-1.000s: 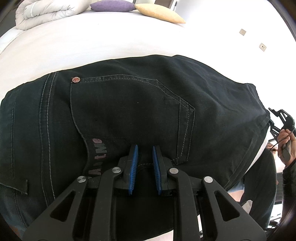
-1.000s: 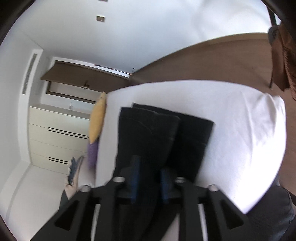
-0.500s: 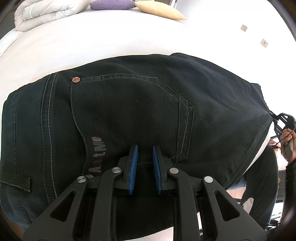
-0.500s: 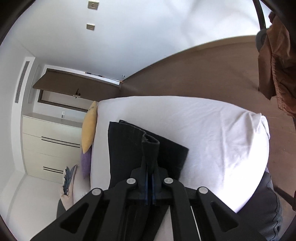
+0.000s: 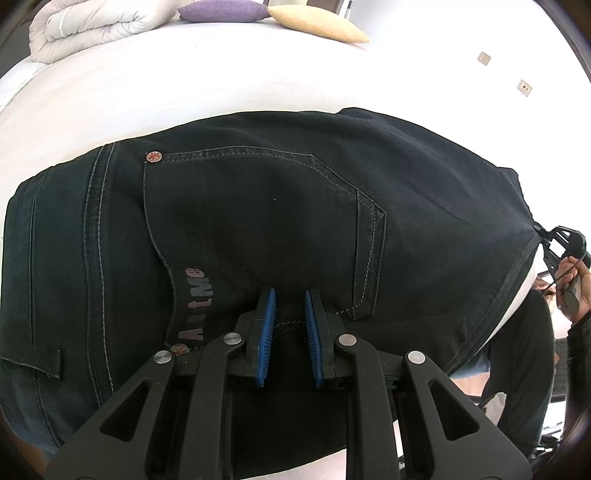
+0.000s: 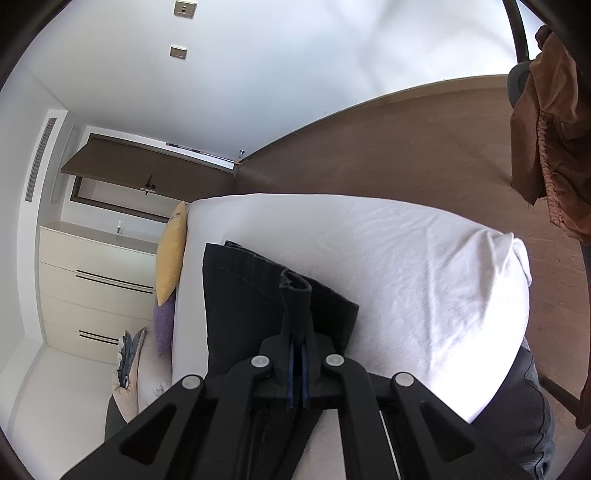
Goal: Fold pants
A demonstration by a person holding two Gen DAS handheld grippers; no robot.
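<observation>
Dark jeans lie back-pocket side up on the white bed. My left gripper sits at their near edge. Its blue pads stand a little apart, with a thick fold of denim caught between them and puckers running out from the tips. In the right wrist view the jeans stretch away along the bed, and my right gripper is shut on a raised ridge of the leg end. In the left wrist view that right gripper, held by a hand, grips the pants' far right corner.
A rolled white duvet, a purple pillow and a yellow pillow lie at the head of the bed. A cream chest of drawers stands beyond. There is brown floor past the bed and a brown garment hanging at the right.
My right gripper's jaws closed onto the leg end of the pants and pinched it into a ridge. The pants' right corner drew taut. The left gripper kept still.
</observation>
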